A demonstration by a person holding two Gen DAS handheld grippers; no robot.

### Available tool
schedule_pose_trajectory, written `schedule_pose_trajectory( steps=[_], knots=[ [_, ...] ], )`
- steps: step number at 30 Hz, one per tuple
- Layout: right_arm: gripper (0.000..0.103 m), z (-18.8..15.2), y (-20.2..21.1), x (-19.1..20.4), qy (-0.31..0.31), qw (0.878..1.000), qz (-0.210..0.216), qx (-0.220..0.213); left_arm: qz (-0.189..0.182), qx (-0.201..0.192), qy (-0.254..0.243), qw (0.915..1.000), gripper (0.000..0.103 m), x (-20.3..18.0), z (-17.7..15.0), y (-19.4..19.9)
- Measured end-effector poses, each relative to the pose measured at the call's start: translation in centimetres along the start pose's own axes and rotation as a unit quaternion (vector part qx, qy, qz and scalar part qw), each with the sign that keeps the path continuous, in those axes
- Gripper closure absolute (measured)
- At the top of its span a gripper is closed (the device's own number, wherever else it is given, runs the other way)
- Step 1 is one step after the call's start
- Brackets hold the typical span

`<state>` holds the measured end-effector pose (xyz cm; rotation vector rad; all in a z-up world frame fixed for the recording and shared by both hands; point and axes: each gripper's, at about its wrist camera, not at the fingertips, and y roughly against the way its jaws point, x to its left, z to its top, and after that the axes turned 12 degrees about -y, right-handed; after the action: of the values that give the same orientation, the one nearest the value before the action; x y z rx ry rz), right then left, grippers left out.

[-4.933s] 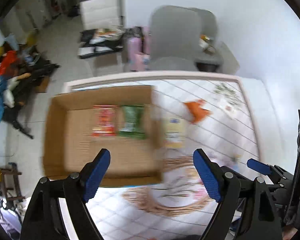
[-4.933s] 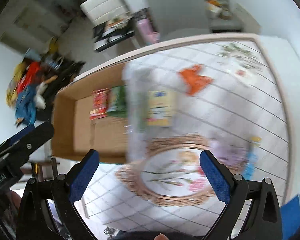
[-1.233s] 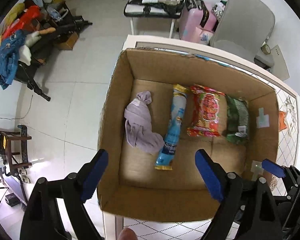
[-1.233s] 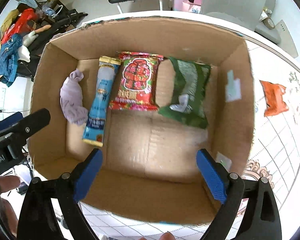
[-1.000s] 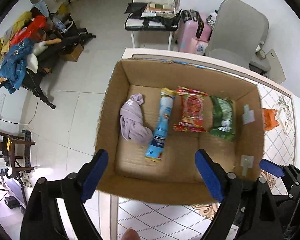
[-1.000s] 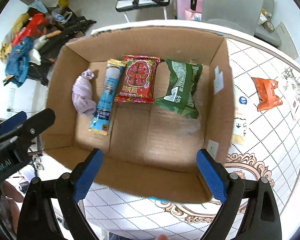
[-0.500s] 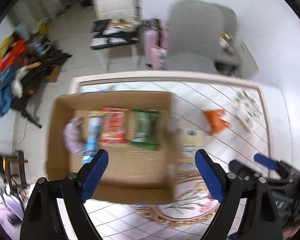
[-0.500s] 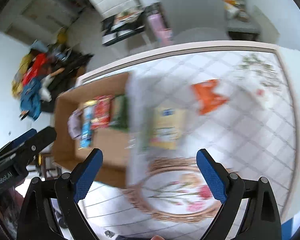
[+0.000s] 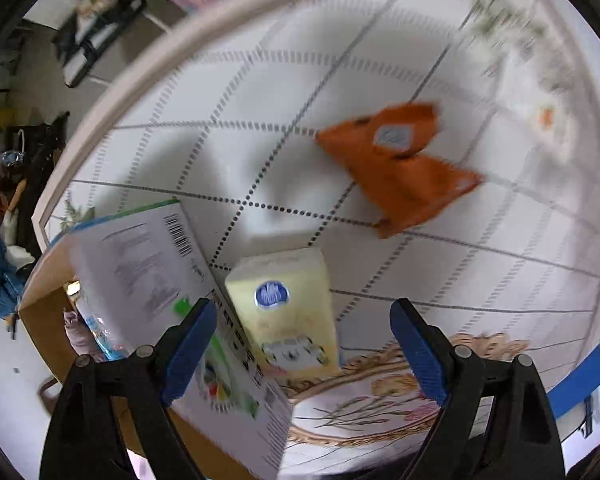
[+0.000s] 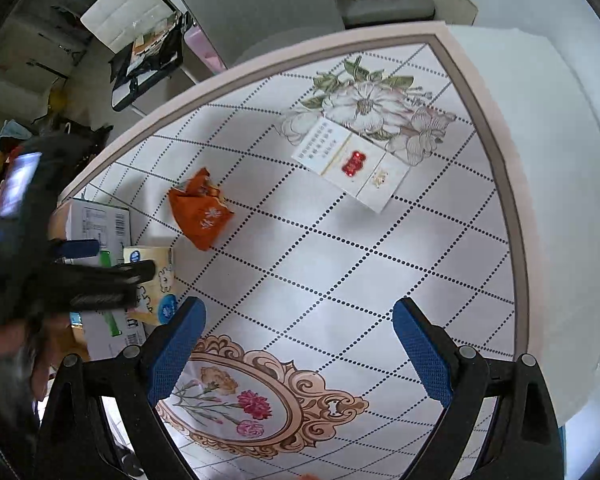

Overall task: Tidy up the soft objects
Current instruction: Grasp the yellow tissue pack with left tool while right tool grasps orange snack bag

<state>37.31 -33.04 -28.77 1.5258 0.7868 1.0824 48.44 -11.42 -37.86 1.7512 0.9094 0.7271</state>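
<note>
Now | left gripper [image 9: 304, 342] spread, empty, above yellow pack [image 9: 286, 312] | pack lies beside box [image 9: 156, 280] wall, touching or not unclear | orange pouch [image 9: 400, 172] apart on table [image 9: 260, 100] | right gripper [image 10: 300, 344] spread, empty over tiles | white packet [image 10: 350, 162] near flower print | chair [image 10: 256, 4] beyond table

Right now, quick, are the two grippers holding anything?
Left gripper: open, holding nothing; a yellow tissue pack lies below it.
Right gripper: open, empty, above the table.
</note>
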Motion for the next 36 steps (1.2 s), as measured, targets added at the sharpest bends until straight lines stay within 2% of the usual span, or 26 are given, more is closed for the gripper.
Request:
schedule_pose_trajectory(
  steps=[5,10,11,12,13,14,18,20,22,24,27,30,33,34,36],
  knots=[
    [0.007,0.5,-1.8,0.3,0.012,1.0,0.009,0.018,0.04,0.059,-0.024,0.9971,0.015,0.1,1.8,-3.6],
    [0.007,1.3,-2.6,0.6,0.019,0.999,0.012,0.025,0.032,0.098,-0.043,0.9938,0.015,-0.9,1.6,-5.8],
    [0.007,1.5,-2.7,0.7,0.02,0.999,0.013,0.026,0.025,0.1,-0.044,0.9937,0.017,-1.1,1.4,-6.2],
    [0.007,1.7,-2.8,0.8,0.022,0.999,0.012,0.027,0.016,0.098,-0.042,0.9942,0.026,-1.2,1.2,-6.3],
    [0.007,1.8,-2.9,0.8,0.023,0.999,0.012,0.028,0.003,0.094,-0.035,0.995,0.035,-1.2,0.9,-6.4],
    [0.007,2.0,-3.0,0.9,0.027,0.999,0.012,0.028,-0.008,0.086,-0.023,0.996,0.038,-1.0,0.6,-6.3],
    [0.007,2.8,-3.3,0.6,0.033,0.999,0.016,0.03,-0.09,0.035,0.042,0.9944,0.039,-0.3,-0.4,-5.0],
    [0.007,3.3,-3.4,0.2,0.028,0.999,0.024,0.035,-0.156,-0.005,0.093,0.9834,0.039,0.4,-0.9,-4.3],
    [0.007,3.8,-3.4,0.1,0.025,0.999,0.028,0.036,-0.204,-0.046,0.145,0.9669,0.038,1.4,-1.7,-3.5],
    [0.007,4.2,-3.2,0.2,0.029,0.999,0.031,0.032,-0.21,-0.062,0.159,0.9627,0.037,1.7,-2.3,-3.1],
    [0.007,5.0,-2.9,0.8,0.031,0.998,0.046,0.03,-0.204,-0.075,0.157,0.9634,0.037,1.1,-3.6,-3.1],
    [0.007,6.0,-3.0,2.4,0.037,0.997,0.067,0.032,-0.206,-0.078,0.17,0.9605,0.037,-0.4,-5.1,-4.4],
    [0.007,6.7,-3.5,3.5,0.037,0.996,0.07,0.031,-0.17,-0.091,0.204,0.9598,0.038,-1.7,-7.3,-5.3],
    [0.007,6.8,-3.6,3.9,0.036,0.996,0.071,0.034,-0.151,-0.101,0.225,0.9573,0.041,-1.6,-7.9,-5.3],
    [0.007,6.9,-4.0,4.8,0.038,0.995,0.078,0.041,-0.14,-0.117,0.267,0.9463,0.041,-1.6,-9.2,-5.1]
  ],
)
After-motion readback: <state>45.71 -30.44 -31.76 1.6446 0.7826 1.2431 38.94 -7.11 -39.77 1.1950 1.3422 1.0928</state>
